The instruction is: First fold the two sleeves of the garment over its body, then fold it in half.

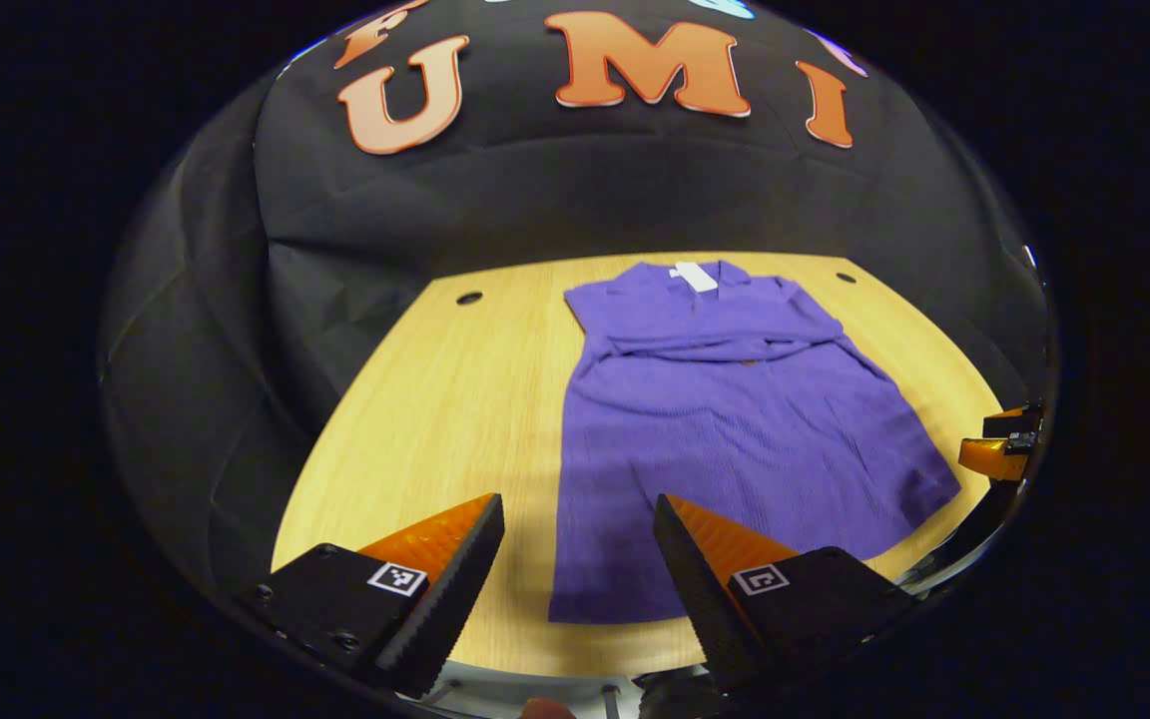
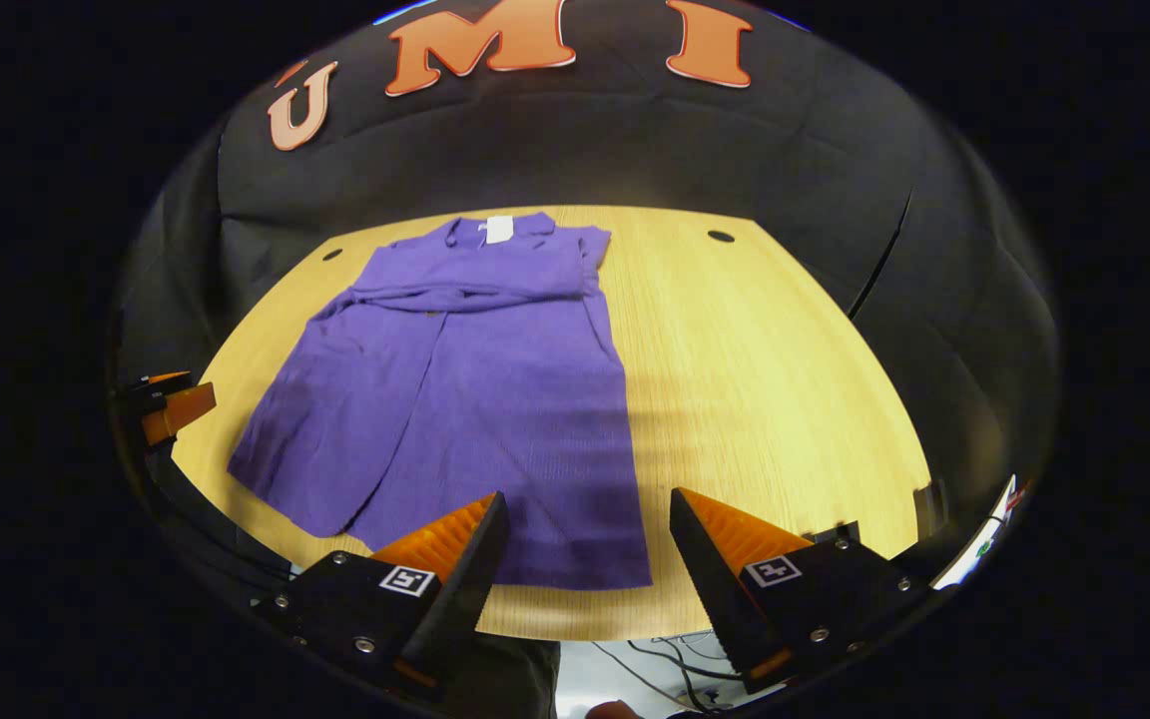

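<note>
Left gripper view has the left gripper [image 1: 578, 559] spread wide and empty above the near edge of the light wooden table [image 1: 455, 399], its orange fingers straddling the hem corner of the purple knit garment [image 1: 735, 429]. Right gripper view has the right gripper [image 2: 583, 554] equally wide over the other hem corner. Both sleeves lie folded across the garment's chest, collar toward the far edge.

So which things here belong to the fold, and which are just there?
For the job:
purple garment, sleeves already folded across its chest
left gripper, open
right gripper, open

Just there:
wooden table
white neck label
</note>
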Motion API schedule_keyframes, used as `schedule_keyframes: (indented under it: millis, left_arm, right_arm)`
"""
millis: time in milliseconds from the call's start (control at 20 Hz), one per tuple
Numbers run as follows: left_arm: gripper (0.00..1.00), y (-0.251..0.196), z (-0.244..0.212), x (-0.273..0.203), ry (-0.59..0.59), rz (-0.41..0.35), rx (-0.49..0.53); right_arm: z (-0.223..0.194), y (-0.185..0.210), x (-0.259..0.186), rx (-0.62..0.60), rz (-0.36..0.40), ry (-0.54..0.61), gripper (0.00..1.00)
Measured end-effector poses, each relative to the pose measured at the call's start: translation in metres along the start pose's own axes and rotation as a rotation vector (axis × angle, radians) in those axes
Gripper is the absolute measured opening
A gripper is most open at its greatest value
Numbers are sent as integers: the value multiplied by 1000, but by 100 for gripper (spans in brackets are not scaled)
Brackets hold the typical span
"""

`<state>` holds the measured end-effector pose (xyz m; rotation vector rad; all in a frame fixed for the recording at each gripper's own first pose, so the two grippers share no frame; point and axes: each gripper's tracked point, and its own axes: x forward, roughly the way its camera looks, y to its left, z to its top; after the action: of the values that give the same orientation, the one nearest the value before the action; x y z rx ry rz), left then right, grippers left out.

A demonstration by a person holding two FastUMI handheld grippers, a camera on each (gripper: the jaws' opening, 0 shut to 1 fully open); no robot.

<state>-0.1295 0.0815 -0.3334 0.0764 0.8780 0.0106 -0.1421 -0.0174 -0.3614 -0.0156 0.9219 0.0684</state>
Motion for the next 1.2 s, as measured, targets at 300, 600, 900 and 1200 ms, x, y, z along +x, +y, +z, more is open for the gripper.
schedule_keyframes:
  millis: [300, 600, 900, 1200]
  left_arm:
    - [96, 0, -62, 14, 263, -27, -63]
    - [97, -13, -84, 25, 407, -72, -95]
    - [97, -11, -92, 28, 528, -73, -112]
    - [98, -3, -100, 25, 612, -73, -155]
  right_arm:
    - [-30, -5, 22, 29, 18, 139, 97]
    - [-60, -1, 28, 38, 47, 268, 97]
    - [-65, -2, 26, 14, 44, 331, 98]
    - [-65, 3, 27, -19, 54, 356, 99]
